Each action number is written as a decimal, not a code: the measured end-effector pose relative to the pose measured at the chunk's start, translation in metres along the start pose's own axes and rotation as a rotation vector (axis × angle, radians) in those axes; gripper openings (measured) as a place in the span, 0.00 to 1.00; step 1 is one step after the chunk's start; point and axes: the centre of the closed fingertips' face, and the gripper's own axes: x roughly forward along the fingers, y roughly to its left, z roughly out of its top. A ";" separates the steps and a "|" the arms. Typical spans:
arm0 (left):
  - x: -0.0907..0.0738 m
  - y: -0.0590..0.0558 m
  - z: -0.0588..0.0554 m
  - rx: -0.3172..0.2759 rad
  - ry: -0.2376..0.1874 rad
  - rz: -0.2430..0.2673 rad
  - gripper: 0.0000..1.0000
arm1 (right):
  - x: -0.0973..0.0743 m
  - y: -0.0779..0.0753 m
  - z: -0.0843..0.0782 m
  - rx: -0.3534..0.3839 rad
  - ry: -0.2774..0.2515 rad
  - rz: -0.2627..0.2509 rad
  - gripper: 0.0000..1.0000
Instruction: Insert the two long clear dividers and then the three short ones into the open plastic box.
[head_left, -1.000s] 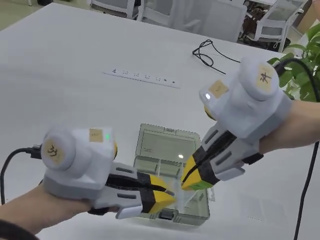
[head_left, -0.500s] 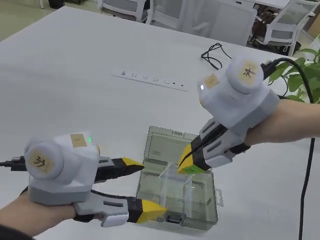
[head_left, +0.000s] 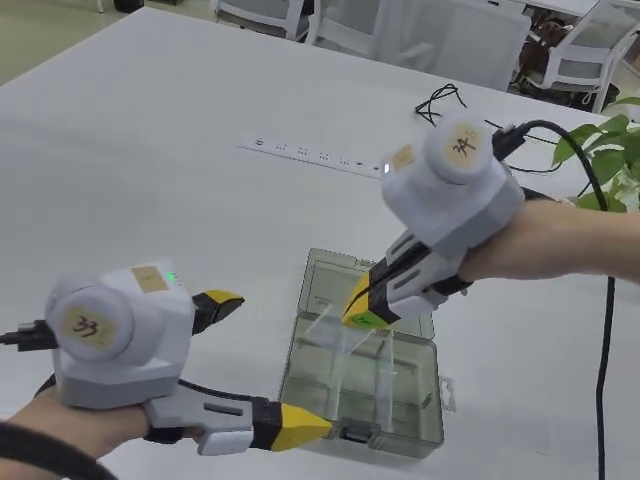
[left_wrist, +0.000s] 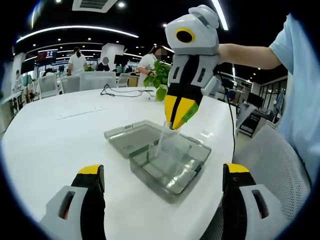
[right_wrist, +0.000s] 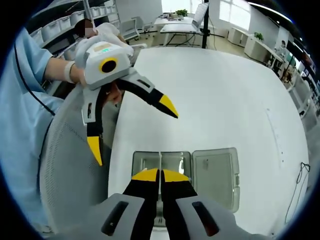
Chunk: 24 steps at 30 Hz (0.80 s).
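The open plastic box (head_left: 405, 425) lies on the white table, its lid (head_left: 335, 275) flat behind it, and clear dividers (head_left: 385, 360) stand inside. My right gripper (head_left: 358, 312) hangs over the box's far part, shut on a clear divider (head_left: 330, 330) that reaches down into it. In the right gripper view the jaws (right_wrist: 160, 175) pinch that divider (right_wrist: 160, 159) edge-on above the box (right_wrist: 145, 161). My left gripper (head_left: 262, 362) stands wide open left of the box, holding nothing. The left gripper view shows the box (left_wrist: 150, 176) ahead and the right gripper (left_wrist: 179, 112) above it.
A white power strip (head_left: 310, 155) lies on the table beyond the box, with a black cable (head_left: 448, 100) farther back. A green plant (head_left: 600, 160) is at the right edge. Chairs stand behind the table's far side.
My left gripper has opened wide and drawn back to the left of the box. The right gripper stays shut on the divider over the box.
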 end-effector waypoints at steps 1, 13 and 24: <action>-0.001 0.000 -0.001 -0.005 0.000 0.001 1.00 | 0.002 -0.001 0.000 -0.006 0.001 0.001 0.02; -0.006 0.001 -0.006 -0.020 0.004 0.003 0.99 | 0.013 -0.006 -0.009 -0.012 0.031 0.007 0.02; -0.005 -0.001 -0.007 -0.028 0.003 -0.005 0.96 | 0.025 -0.005 -0.004 -0.030 0.040 -0.014 0.02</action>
